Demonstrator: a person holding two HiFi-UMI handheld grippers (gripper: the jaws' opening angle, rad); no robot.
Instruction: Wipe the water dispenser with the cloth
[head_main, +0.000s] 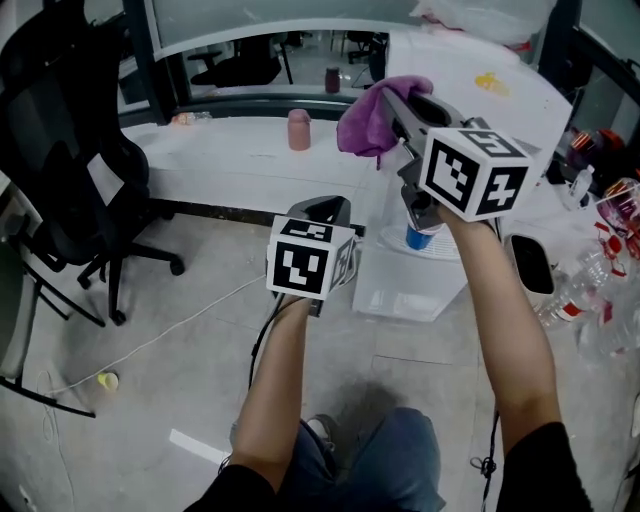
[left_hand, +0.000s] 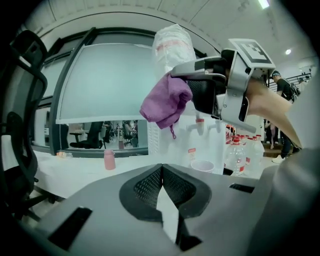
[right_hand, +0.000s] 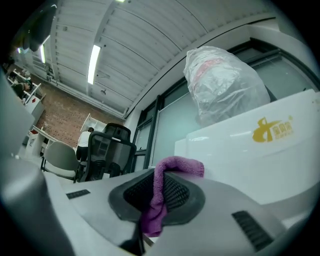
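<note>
Cloth (head_main: 372, 118), purple: pinched in my right tongs (head_main: 392, 103), raised near the top of the white water dispenser (head_main: 450, 70). My left tongs (head_main: 325, 208): clenched, nothing between them, lower, apart from cloth.

In the head view the right gripper (head_main: 400, 110) and its arm hide the middle of the water dispenser (head_main: 535, 110), and the cloth (head_main: 365, 120) covers the jaw tips. The picture's edge cuts off the chair (head_main: 60, 170) at nine o'clock and the bottles (head_main: 585, 290) at three.
</note>
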